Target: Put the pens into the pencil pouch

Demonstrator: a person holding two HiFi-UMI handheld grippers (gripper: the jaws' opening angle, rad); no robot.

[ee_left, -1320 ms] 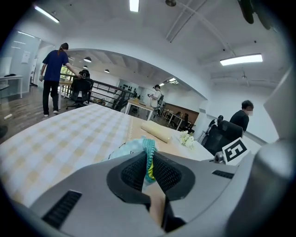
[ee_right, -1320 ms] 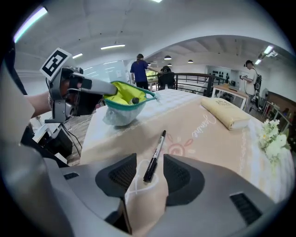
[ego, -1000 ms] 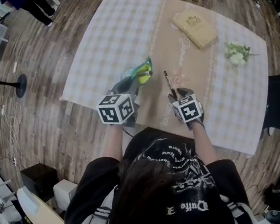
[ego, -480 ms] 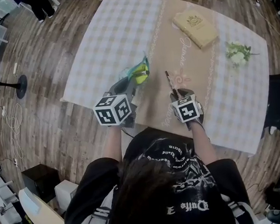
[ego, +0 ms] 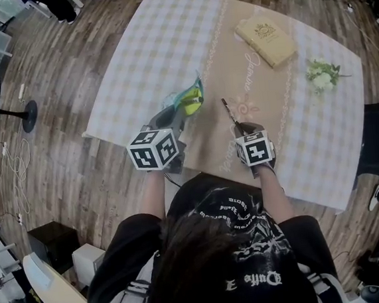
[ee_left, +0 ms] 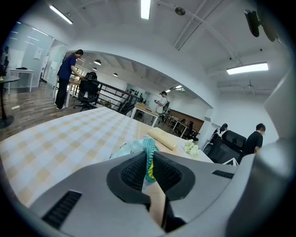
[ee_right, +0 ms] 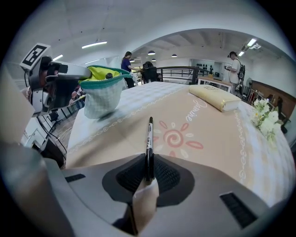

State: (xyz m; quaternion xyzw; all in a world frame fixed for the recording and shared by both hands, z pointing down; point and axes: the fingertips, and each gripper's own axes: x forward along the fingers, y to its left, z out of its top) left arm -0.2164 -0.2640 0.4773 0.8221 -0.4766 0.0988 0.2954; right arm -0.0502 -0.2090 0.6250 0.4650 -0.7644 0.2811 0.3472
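Pen pinched, pouch held, on a checked worktop

The right tool (ee_right: 149,169), its jaws just closing, clamps a black pen (ee_right: 149,139) on the tan sun-printed runner (ego: 235,76) near the worktop's (ego: 159,44) near edge. The left tool (ee_left: 149,162) is clamped on the pencil pouch (ego: 188,101) by its teal rim, toward the left edge. The room has a plank floor (ego: 56,147) and office desks (ee_left: 143,109). The pen's print is unreadable.

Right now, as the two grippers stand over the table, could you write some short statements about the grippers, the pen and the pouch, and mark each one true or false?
1. The left gripper is shut on the rim of the pouch. True.
2. The right gripper is empty. False: its jaws have just been closing, and the black pen stands between them with the pads on it.
3. The black pen lies inside the pouch. False: it is outside the pouch, held by the right gripper.
4. White flowers lie on the table, apart from both grippers. True.
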